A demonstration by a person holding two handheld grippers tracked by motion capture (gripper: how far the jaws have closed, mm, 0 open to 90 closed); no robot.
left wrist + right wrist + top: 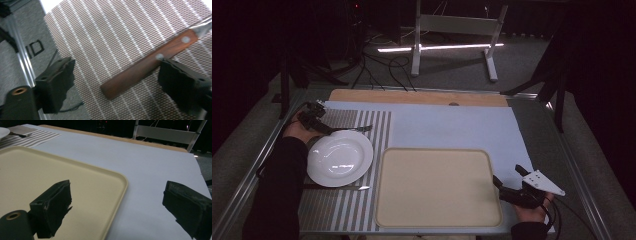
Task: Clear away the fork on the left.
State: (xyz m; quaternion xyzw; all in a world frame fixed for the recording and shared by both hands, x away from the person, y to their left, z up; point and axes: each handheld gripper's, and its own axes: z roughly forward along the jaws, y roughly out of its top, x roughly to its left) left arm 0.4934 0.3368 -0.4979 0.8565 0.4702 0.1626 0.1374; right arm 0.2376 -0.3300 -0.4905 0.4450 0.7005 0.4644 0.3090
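One wooden-handled steel fork: light, stiff, thin; grasp handle mid-length. Left gripper open astride handle, not pinching; right gripper open, empty.

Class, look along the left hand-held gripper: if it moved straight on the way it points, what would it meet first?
Probably the brown wooden fork handle lying between its open jaws on the striped woven placemat; exact depth is unclear.

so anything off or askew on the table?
Nothing spilled or damaged. The wooden-handled fork lies slantwise between the left gripper jaws on the striped placemat. Plate and empty tray sit square.
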